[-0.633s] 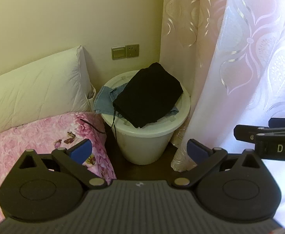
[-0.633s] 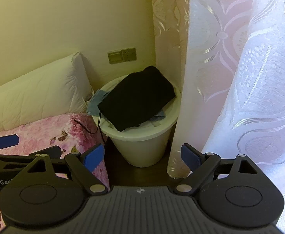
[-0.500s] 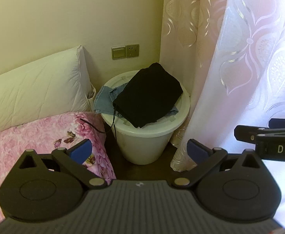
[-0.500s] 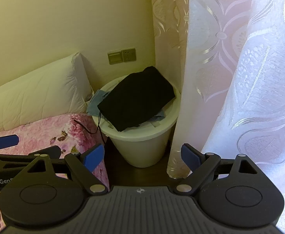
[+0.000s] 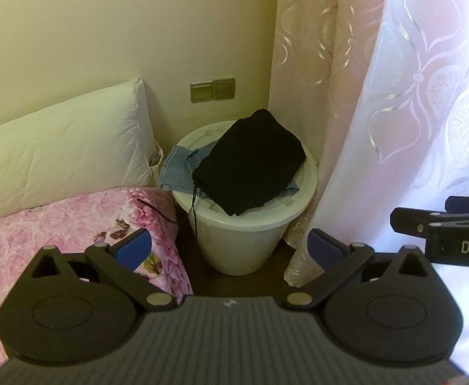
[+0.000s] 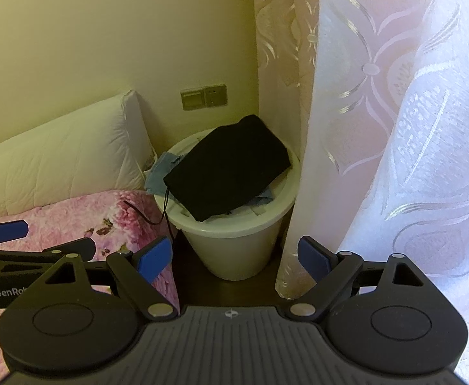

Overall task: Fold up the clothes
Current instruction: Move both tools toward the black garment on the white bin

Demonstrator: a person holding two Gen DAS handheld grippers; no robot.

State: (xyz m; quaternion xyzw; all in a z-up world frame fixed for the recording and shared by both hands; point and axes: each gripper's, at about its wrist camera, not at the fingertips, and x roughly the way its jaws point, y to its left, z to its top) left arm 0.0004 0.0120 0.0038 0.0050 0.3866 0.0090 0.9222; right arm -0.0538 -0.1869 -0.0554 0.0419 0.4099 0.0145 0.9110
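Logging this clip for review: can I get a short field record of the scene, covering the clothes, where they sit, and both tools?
setting: bed corner by a wall and curtain
black garment: folded, on top of the white bucket
denim garment: under the black one, hanging over the bucket's rim toward the bed
bed cover: pink floral, white pillow behind
left tool: open, nothing between its fingers
right tool: open, nothing between its fingers
contact: neither tool touches the clothes

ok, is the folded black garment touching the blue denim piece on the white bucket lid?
Touching. The left wrist view shows the folded black garment lying directly on the blue denim piece, overlapping it with no gap, atop the white bucket.
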